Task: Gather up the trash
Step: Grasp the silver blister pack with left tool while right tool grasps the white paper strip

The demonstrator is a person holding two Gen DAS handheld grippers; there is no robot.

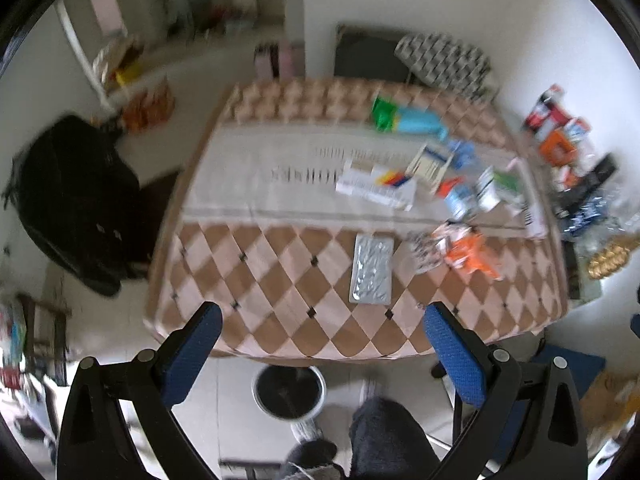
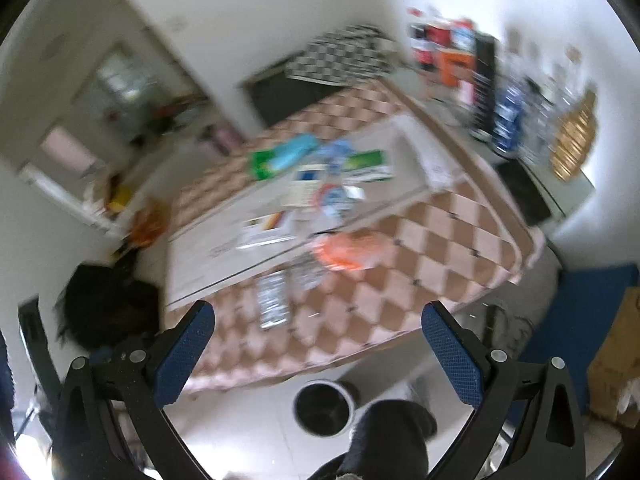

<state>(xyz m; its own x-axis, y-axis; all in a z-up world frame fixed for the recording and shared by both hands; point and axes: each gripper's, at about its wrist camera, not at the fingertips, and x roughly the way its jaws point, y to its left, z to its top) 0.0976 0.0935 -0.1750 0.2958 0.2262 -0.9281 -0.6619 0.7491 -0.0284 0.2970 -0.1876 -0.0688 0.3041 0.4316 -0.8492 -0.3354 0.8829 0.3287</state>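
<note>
The trash lies scattered over the right half of the table (image 1: 256, 264): a silver blister pack (image 1: 371, 270) near the front edge, a crumpled orange wrapper (image 1: 470, 254) just right of it, and, further back along the pale middle band of the cloth, flattened white cartons (image 1: 376, 186), small blue and green packets (image 1: 480, 192), and a green and blue package (image 1: 408, 120) toward the far edge. All of it lies loose and flat, none stacked, so each piece can likely be picked singly.

A round bin (image 1: 289, 394) with a dark inside and a pale rim stands on the floor just before the table's front edge, beside the person's dark-trousered knee (image 1: 384, 432); judging by its place, it is there so that pieces can be dropped straight down from the edge.

The left gripper (image 1: 322, 320) hangs above the front edge with its blue-padded fingers (image 1: 192, 356) spread wide and nothing between them, roughly in line with the blister pack. The right gripper (image 2: 318, 318) is likewise spread and empty, held high over the front edge; its view is badly blurred. No collecting looks begun yet.

The table wears a cloth of brown and pink diamonds. A black bag (image 1: 76, 200) lies on the floor off the left edge, a patterned cushion (image 1: 444, 60) on a dark seat behind the far edge, and a cluttered shelf of boxes (image 1: 560, 136) off the right edge against a white wall.
</note>
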